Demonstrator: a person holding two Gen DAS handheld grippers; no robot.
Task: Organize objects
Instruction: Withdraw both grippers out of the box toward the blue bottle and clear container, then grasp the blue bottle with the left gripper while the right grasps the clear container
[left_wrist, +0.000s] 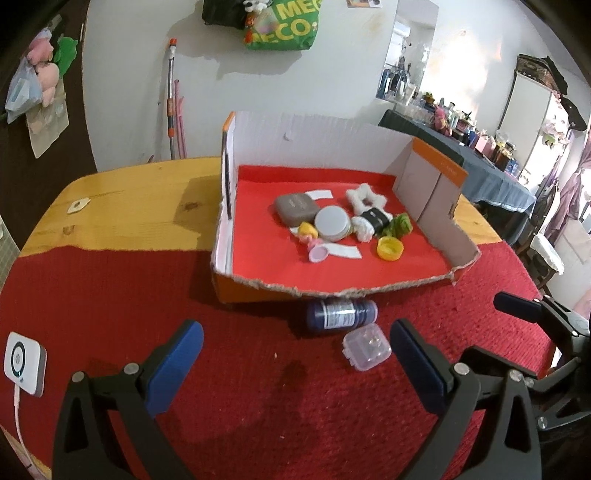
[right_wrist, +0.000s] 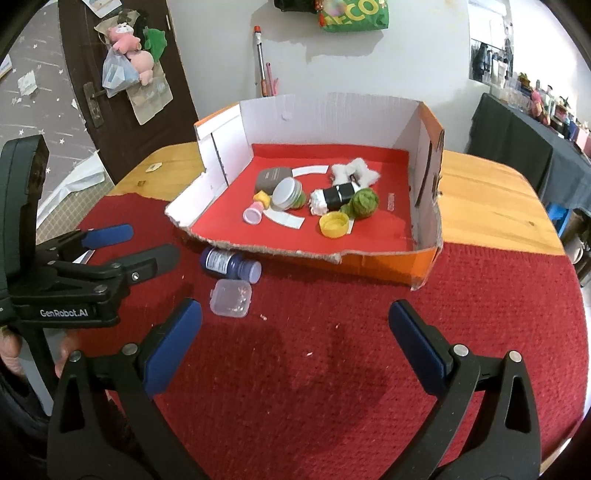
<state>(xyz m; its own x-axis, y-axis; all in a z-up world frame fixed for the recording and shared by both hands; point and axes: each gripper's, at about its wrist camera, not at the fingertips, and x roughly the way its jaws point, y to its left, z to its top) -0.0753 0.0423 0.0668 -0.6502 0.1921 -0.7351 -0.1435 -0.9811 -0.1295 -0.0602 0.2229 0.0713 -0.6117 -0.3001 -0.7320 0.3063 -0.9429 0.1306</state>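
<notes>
Cloth (left_wrist: 110, 295): dark red, knobbly weave over a wooden table (left_wrist: 129, 199)
Box (left_wrist: 332, 147): cut-down cardboard with a ragged front edge, red lining, small items heaped inside
Bottle (left_wrist: 341, 314): blue cylinder lying on its side just before the box
Case (left_wrist: 366, 346): small clear plastic square, beside the bottle
Left gripper (left_wrist: 295, 350): jaws wide, holding nothing
Right gripper (right_wrist: 295, 332): jaws wide, nothing between them

We are in a lived-in home: behind the wooden table (left_wrist: 147, 206), soft toys (right_wrist: 129, 51) hang on a door (right_wrist: 122, 122).
</notes>
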